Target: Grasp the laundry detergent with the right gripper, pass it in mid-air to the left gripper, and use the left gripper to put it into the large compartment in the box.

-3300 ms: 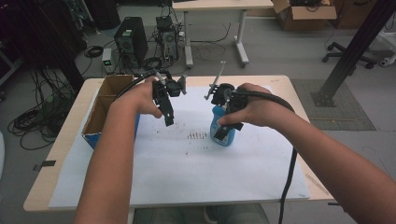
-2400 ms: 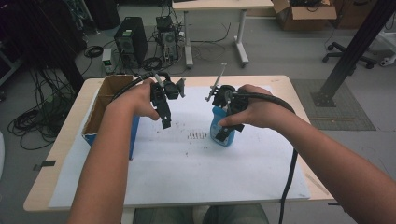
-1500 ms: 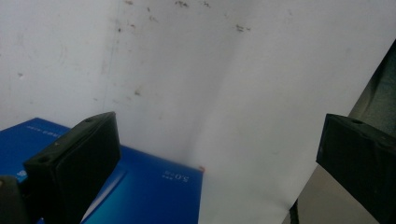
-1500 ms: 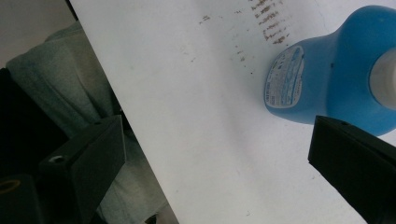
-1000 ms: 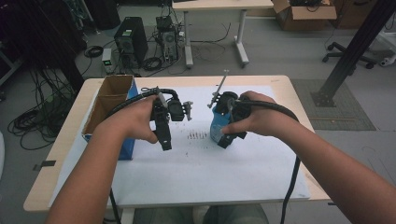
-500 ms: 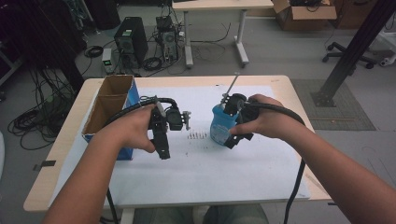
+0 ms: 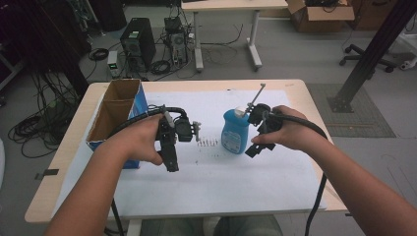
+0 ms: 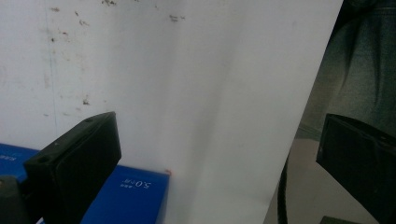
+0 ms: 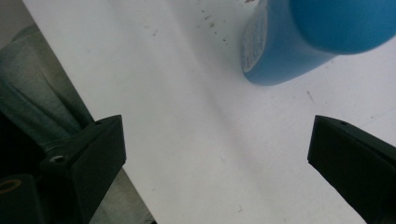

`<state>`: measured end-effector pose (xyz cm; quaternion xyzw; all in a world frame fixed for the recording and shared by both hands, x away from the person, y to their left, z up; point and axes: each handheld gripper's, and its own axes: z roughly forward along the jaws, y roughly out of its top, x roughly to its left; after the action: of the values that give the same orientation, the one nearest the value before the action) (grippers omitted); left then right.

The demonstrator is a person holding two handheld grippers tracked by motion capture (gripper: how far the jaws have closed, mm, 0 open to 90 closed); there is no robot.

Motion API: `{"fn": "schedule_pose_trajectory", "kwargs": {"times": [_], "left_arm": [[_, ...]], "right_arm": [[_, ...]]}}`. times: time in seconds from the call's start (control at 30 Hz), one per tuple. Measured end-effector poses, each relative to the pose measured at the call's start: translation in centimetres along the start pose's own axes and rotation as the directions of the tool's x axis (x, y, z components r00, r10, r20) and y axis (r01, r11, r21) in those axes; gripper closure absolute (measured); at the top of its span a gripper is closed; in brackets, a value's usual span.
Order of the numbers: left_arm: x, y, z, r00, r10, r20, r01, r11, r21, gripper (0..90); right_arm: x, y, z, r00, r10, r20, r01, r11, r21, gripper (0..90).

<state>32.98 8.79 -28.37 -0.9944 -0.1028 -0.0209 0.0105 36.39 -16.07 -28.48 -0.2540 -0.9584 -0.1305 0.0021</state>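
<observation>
- blue plastic, smooth and glossy: the bottle [image 7: 234,132] stands upright on the white sheet [image 7: 231,182] near the table's middle, a pale cap on top; in the right gripper view its rounded body [image 9: 308,37] sits at about 1 o'clock, beyond the jaws and not between them.
- the right gripper [image 7: 252,149] hangs at the bottle's 3 o'clock, just beside it; its jaws stand spread wide with nothing between them.
- the left gripper [image 7: 171,164] hovers at the bottle's 9 o'clock, apart from it, jaws likewise spread and empty, pointing down at the sheet.
- risk, as a judgement: the bottle is tall with a narrow base, so a sideways brush from a jaw or the hand could tip it; its slick curved wall may slide out of flat hard jaws if they close off centre or too high.
- the trailing cable [image 7: 314,206] off the right gripper could drag on the table edge and pull the aim off.
- the sheet is thin paper, matte, flecked with small dark specks [image 7: 206,143]; a low jaw could catch and wrinkle it.
- the cardboard box [image 7: 115,115], brown inside with blue printed sides, sits at the left gripper's 9 o'clock, close enough for a swinging hand to knock.
</observation>
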Motion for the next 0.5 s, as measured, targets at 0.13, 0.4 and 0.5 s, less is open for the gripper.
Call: {"fn": "schedule_pose_trajectory", "kwargs": {"times": [0.13,0.4,0.5], "left_arm": [[-0.1,-0.2,0.2,1.0,0.004,0.003,-0.004,1.0,-0.005,0.2],[-0.2,-0.4,0.2,1.0,-0.002,0.004,0.002,1.0,-0.006,0.2],[-0.2,-0.4,0.1,1.0,0.003,0.0,-0.003,1.0,-0.001,0.2]], "right_arm": [[-0.8,-0.6,0.3,0.9999,0.013,-0.001,-0.013,1.0,-0.026,4.4],[-1.9,-1.6,1.1,0.9995,0.029,-0.015,-0.03,0.997,-0.077,4.4],[-2.2,-1.8,1.4,0.9993,0.031,-0.021,-0.033,0.995,-0.093,4.4]]}}
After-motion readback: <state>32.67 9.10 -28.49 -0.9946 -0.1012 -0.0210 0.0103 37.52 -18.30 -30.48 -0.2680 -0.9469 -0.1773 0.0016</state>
